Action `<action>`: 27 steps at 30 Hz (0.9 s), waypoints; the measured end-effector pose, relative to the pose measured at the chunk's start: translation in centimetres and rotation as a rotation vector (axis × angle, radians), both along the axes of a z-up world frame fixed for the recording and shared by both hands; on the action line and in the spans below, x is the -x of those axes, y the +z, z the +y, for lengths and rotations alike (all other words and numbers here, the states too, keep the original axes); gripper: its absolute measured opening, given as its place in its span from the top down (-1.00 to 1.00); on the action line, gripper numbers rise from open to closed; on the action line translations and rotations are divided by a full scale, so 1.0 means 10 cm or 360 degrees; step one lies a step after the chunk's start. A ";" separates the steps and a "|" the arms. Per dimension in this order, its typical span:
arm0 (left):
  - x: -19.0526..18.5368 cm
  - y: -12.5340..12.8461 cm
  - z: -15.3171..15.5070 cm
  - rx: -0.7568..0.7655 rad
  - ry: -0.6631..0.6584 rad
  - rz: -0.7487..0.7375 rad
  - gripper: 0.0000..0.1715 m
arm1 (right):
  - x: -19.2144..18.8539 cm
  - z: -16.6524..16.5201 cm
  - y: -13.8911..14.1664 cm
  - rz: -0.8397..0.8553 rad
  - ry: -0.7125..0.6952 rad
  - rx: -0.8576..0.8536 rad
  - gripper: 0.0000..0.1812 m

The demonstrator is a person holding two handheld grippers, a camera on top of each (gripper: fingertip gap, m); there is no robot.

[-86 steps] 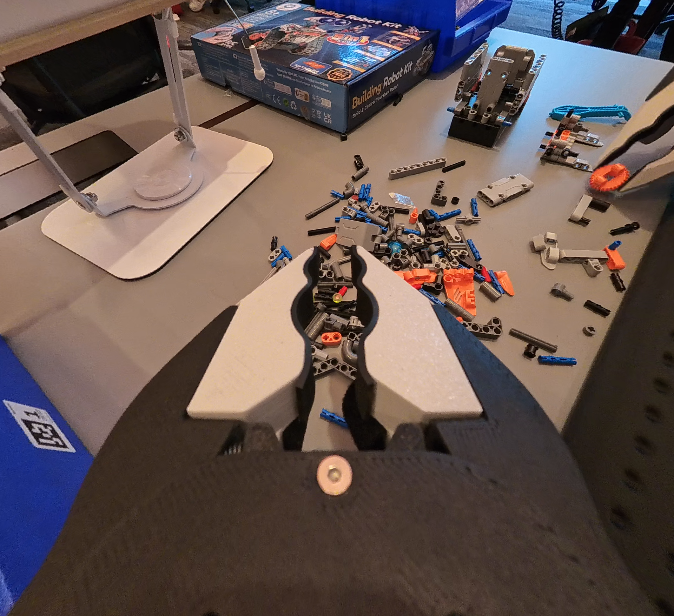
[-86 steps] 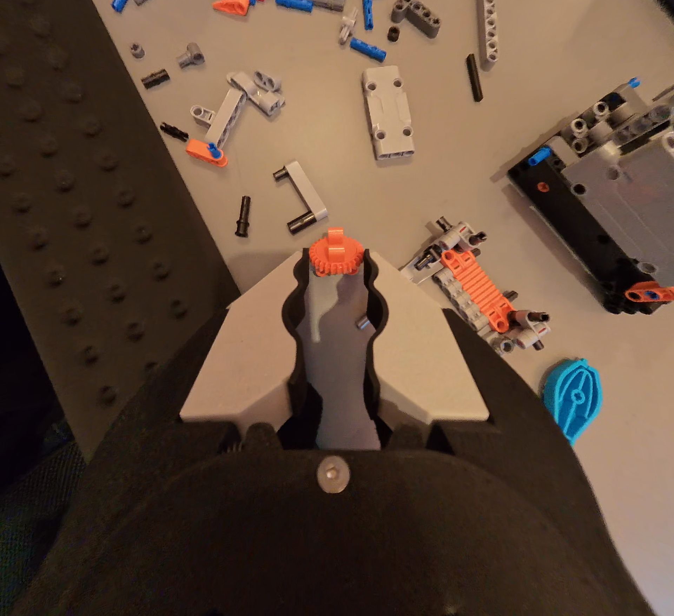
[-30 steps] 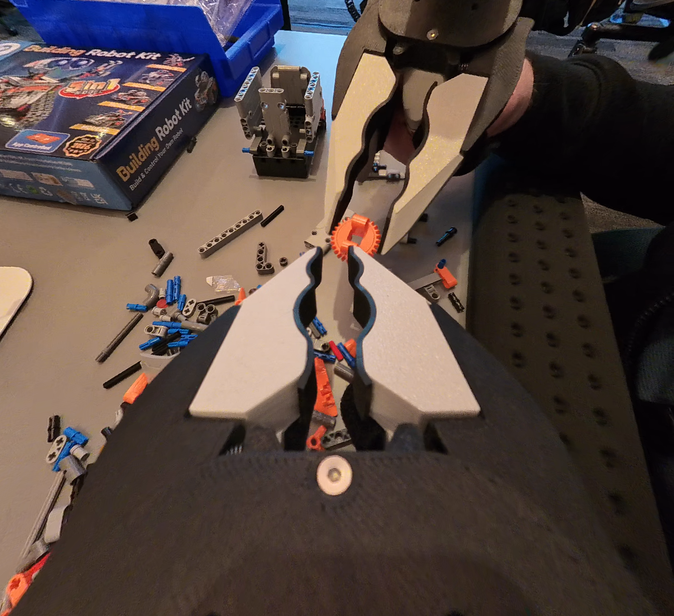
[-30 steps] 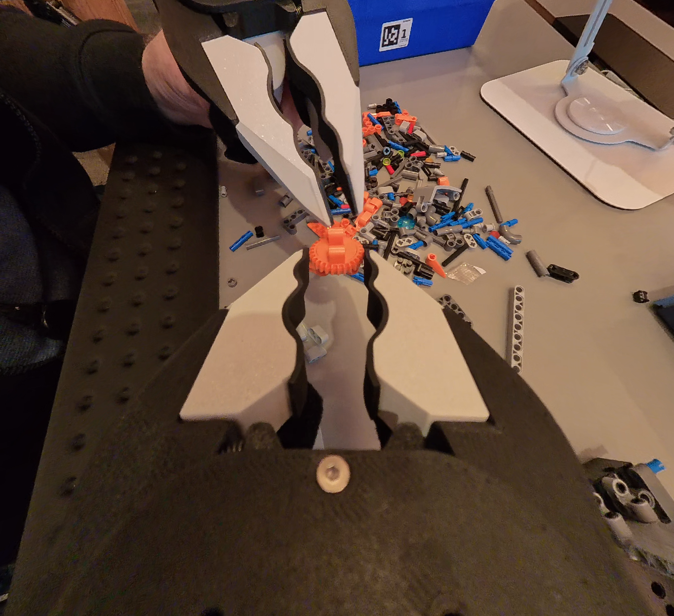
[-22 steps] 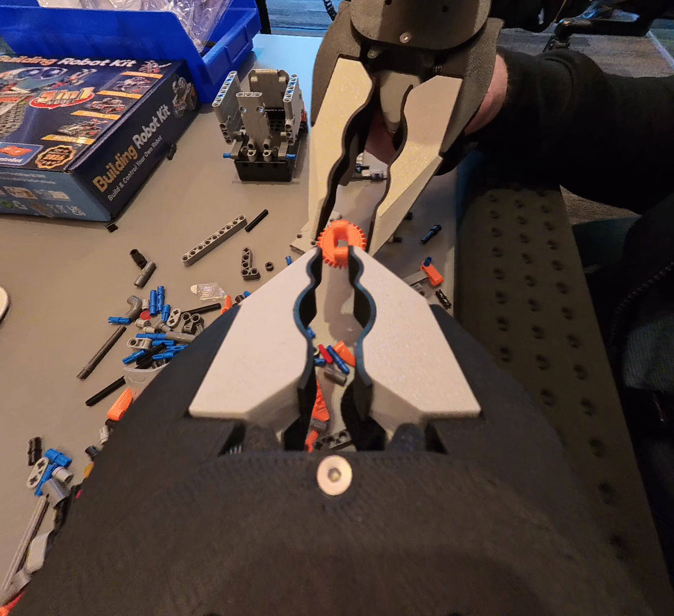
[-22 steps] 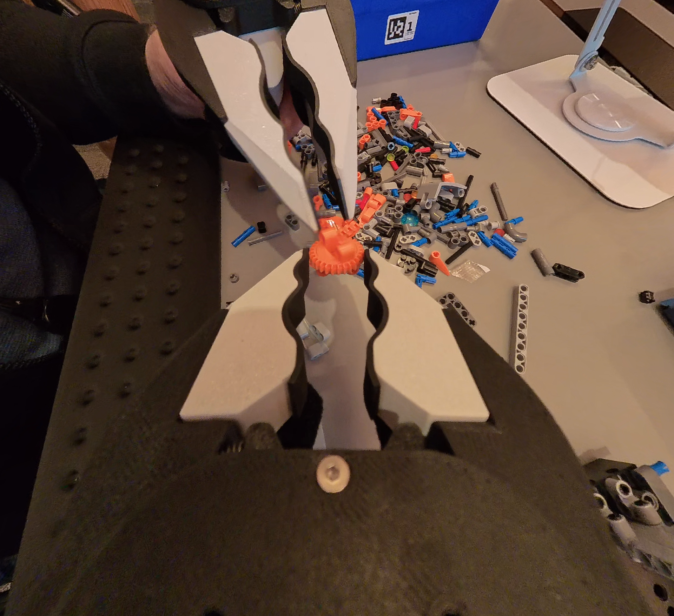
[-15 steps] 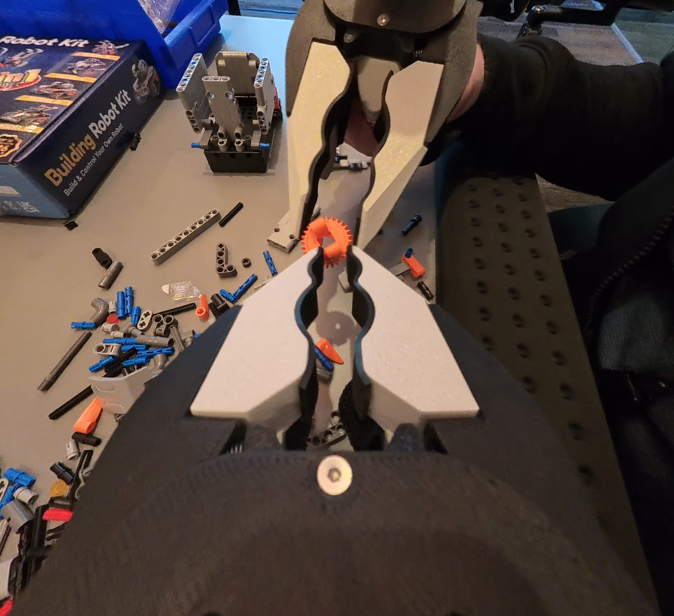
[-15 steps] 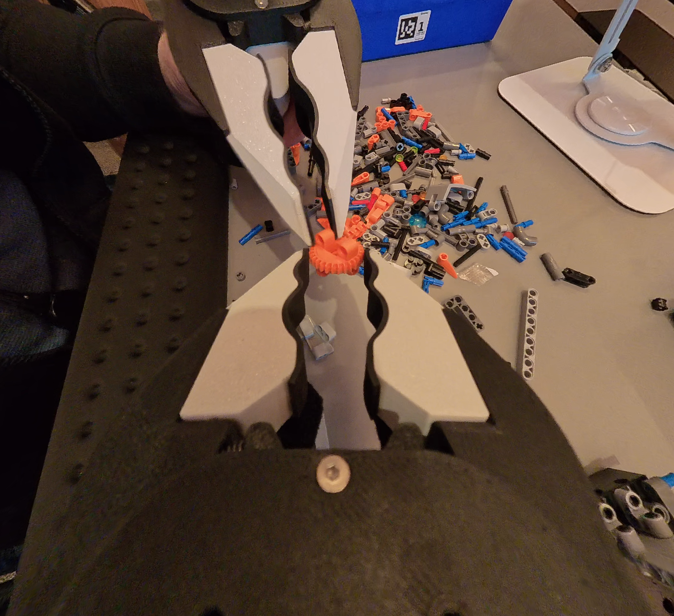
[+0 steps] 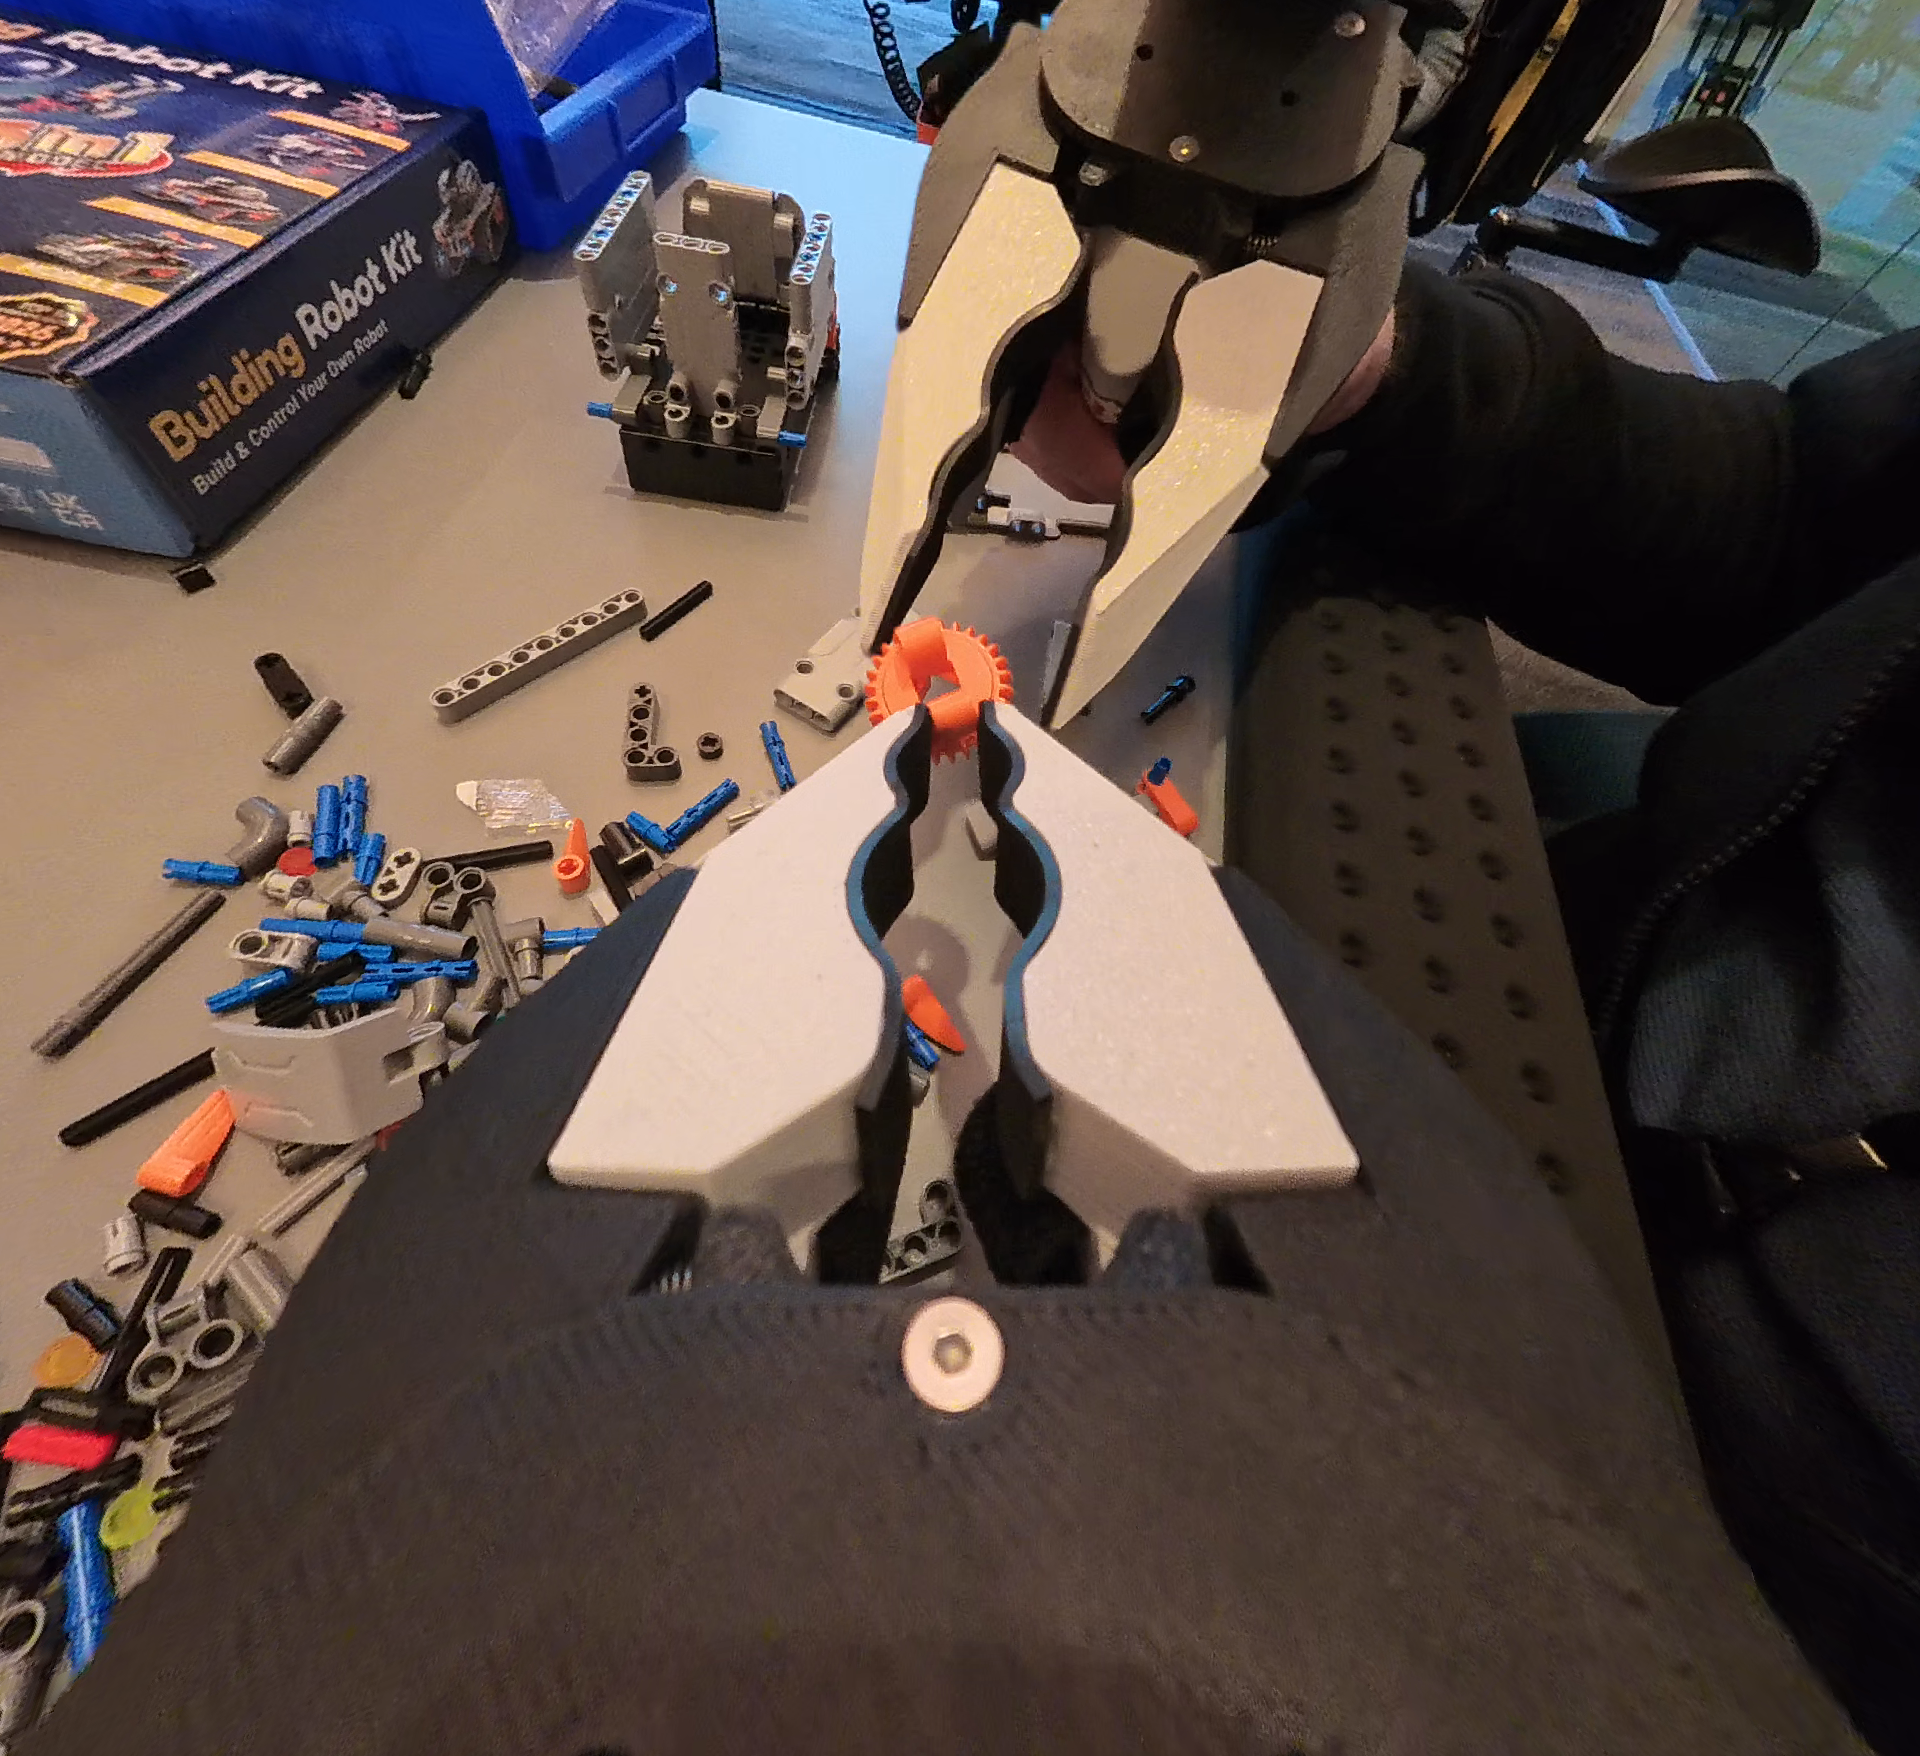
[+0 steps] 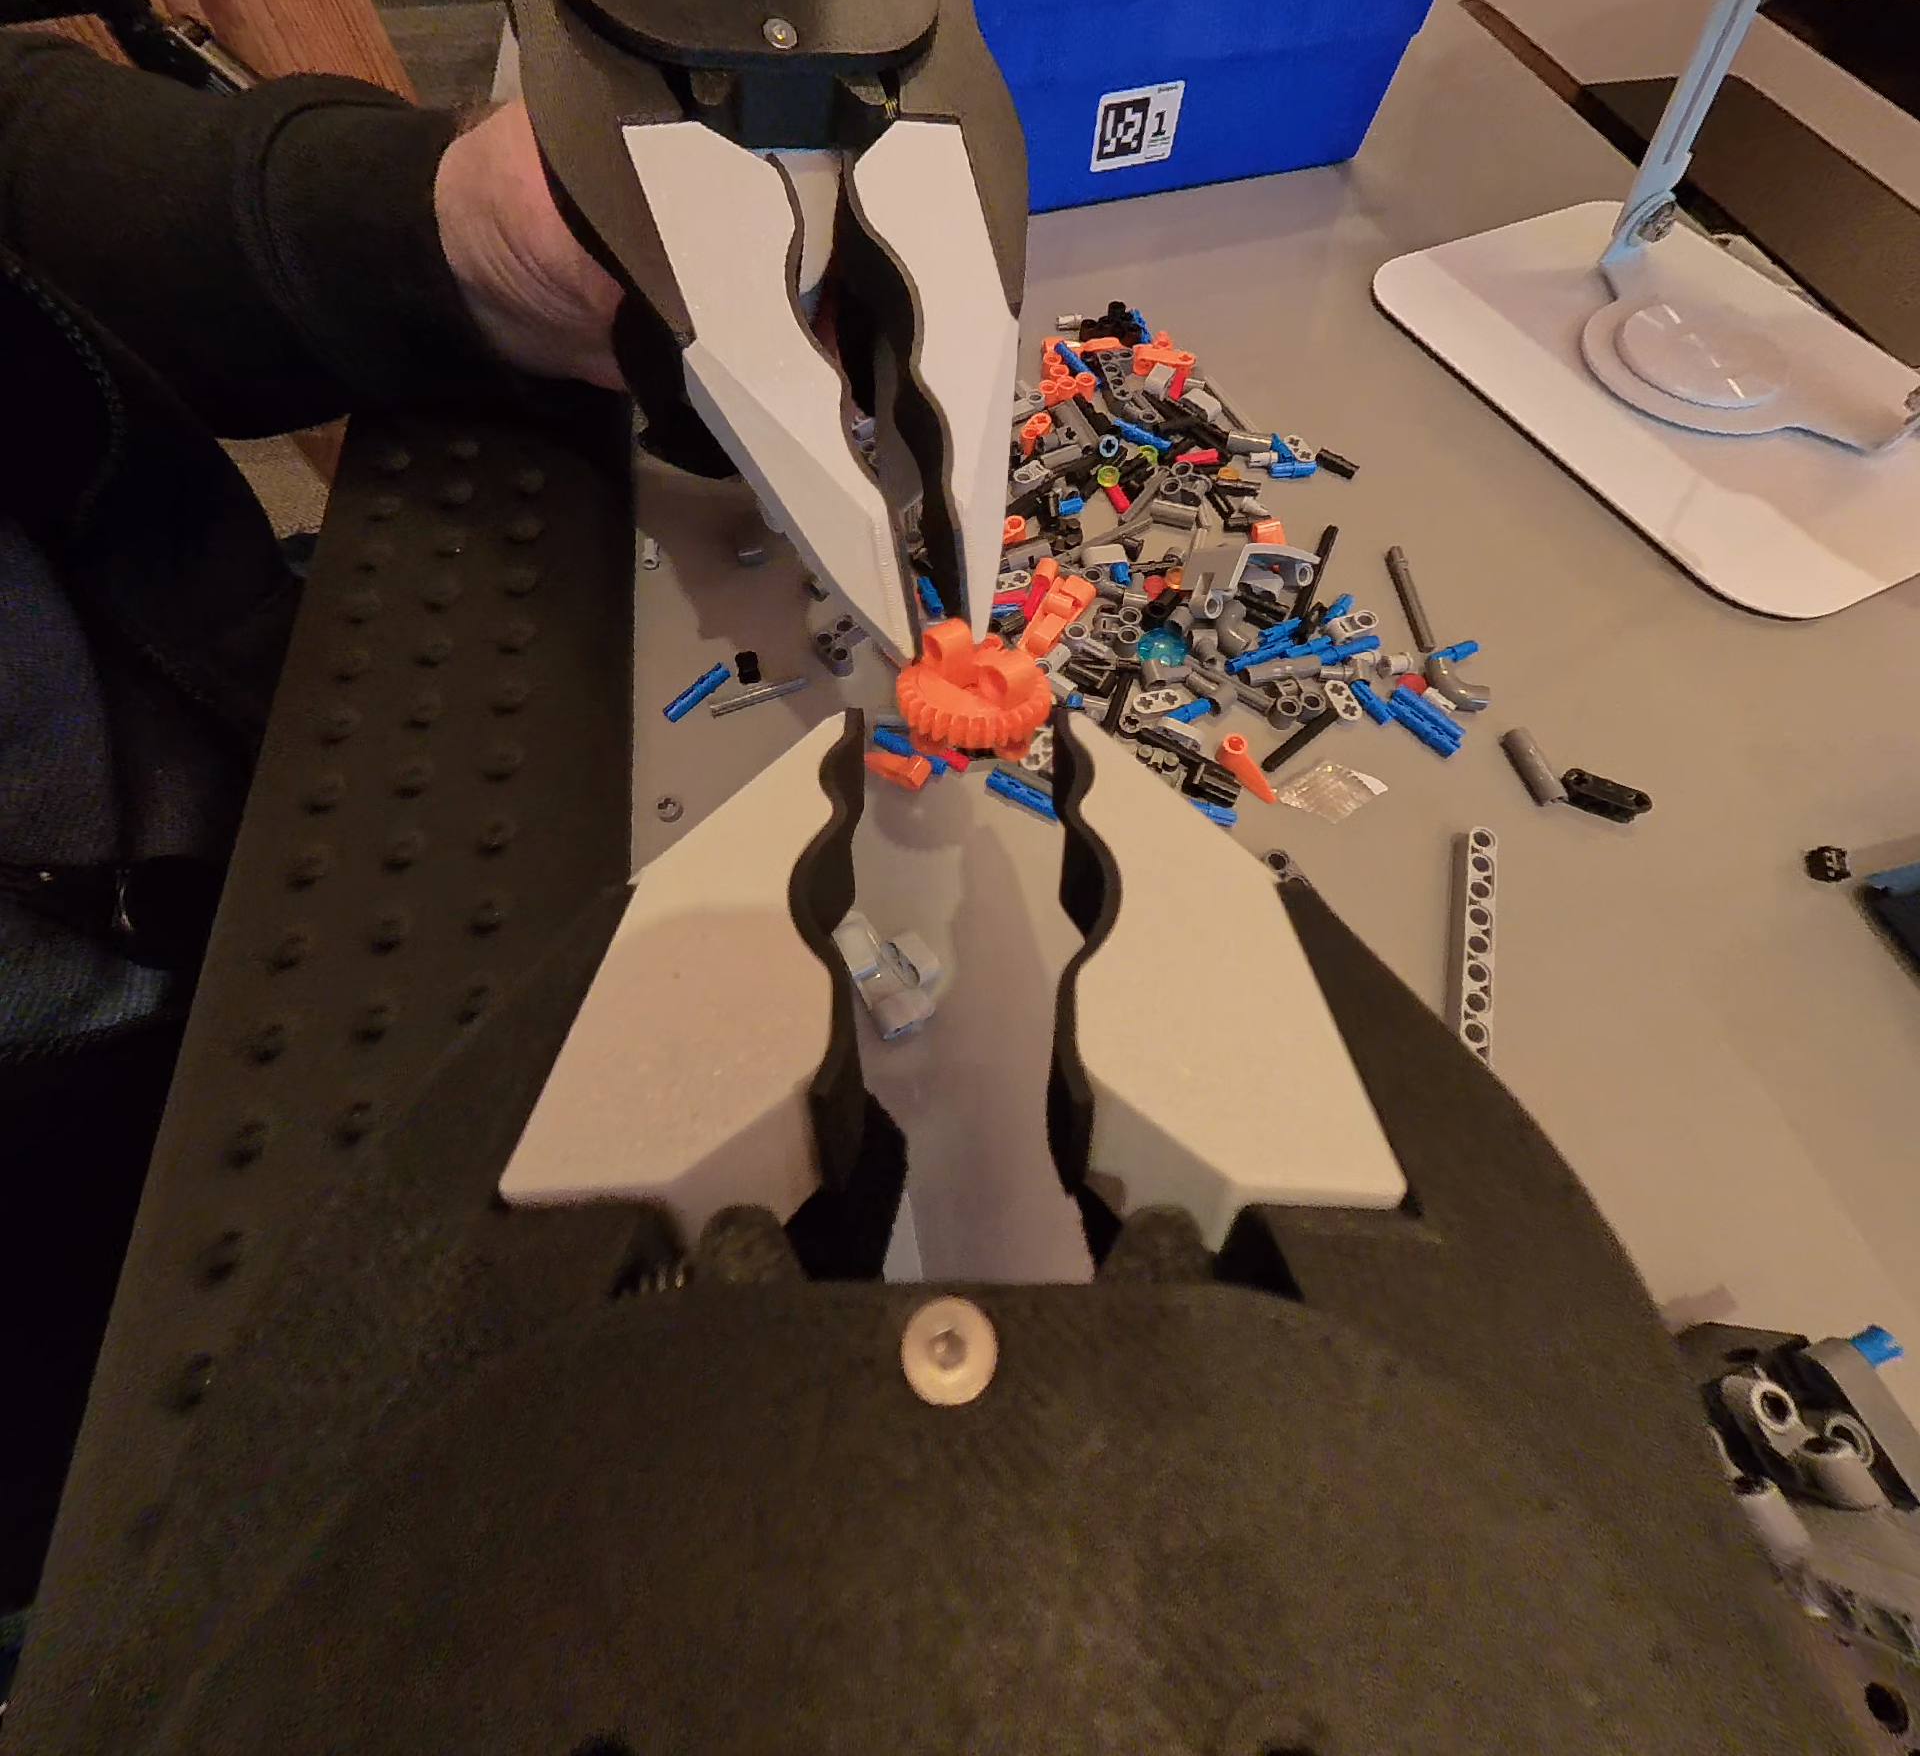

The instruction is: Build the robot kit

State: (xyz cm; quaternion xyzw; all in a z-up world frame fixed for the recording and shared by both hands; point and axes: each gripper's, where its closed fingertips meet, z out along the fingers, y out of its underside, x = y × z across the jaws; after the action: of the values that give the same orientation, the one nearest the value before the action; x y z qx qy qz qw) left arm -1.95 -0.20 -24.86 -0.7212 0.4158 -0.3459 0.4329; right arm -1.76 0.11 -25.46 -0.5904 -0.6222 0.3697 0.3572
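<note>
1. We see the left tool (image 9: 948,719) narrowed to a slim gap, its two tips pinching the hub of an orange gear (image 9: 938,680); in the right wrist view the same left tool (image 10: 932,628) comes down from above with its tips on the raised hub of the orange gear (image 10: 971,686).
2. The right tool (image 10: 956,730) stands wide apart, one tip on each side of the gear and neither tip touching it. In the left wrist view the right tool (image 9: 971,657) hangs from above, its fingers spread, with the gear between and just below their tips.
3. The gear is held in the air above the grey table (image 10: 1621,1062), over the near edge of a heap of small parts (image 10: 1174,584) in black, grey, blue and orange.
4. A grey connector piece (image 10: 891,974) lies on the table between the right tool's fingers, nearer its body.
5. Beyond the heap stand a blue bin (image 10: 1226,13) and a white lamp base (image 10: 1662,397).
6. In the left wrist view a grey and black partial build (image 9: 717,356) stands upright beside a dark blue kit box (image 9: 239,272).
7. A black studded mat (image 10: 416,771) borders the table edge.
</note>
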 end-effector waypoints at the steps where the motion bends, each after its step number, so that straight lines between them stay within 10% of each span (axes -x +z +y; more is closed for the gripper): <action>1: 0.00 0.00 0.00 0.0011 -0.0003 -0.0013 0.92 | 0.00 0.01 0.00 0.0000 -0.0006 -0.0001 0.62; 27: -0.04 -0.03 0.08 0.0026 0.0115 0.0004 0.89 | 0.00 0.17 -0.07 -0.0119 -0.0162 -0.0284 0.70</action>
State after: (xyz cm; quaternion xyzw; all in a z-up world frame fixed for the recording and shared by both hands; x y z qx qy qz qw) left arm -1.56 0.57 -25.20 -0.7398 0.3871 -0.3324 0.4386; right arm -1.77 1.83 -26.20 -0.6004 -0.6347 0.2719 0.4034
